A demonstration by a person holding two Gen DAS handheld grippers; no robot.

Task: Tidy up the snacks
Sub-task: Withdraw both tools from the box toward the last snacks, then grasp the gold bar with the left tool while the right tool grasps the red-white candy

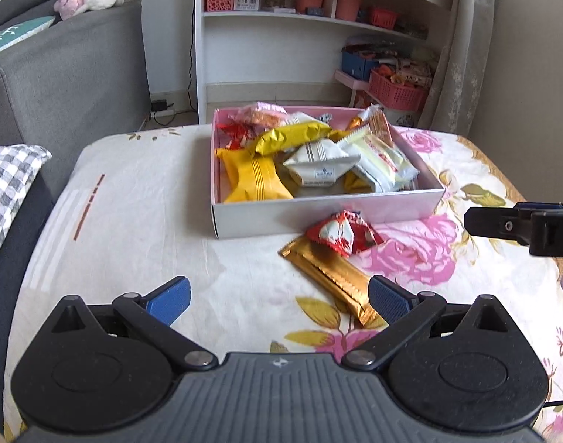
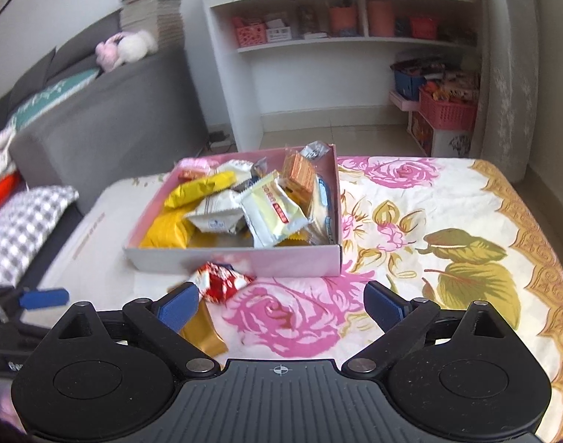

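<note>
Print on snack wrappers [image 1: 320, 164] too blurred; nothing legible.

Pink-lined white box [image 1: 318, 214], red-and-white packet [image 1: 342, 233], gold wrapper [image 1: 333, 277], blue-padded tools, pink rose-patterned cloth [image 2: 410, 199]

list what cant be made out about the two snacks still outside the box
- Gold bar: right wrist view, mostly behind the right tool's left finger.
- Red packet: right wrist view, motion-blurred, print unreadable.
- Red packet: left wrist view, lettering too small; it hides the gold bar's far end.
</note>
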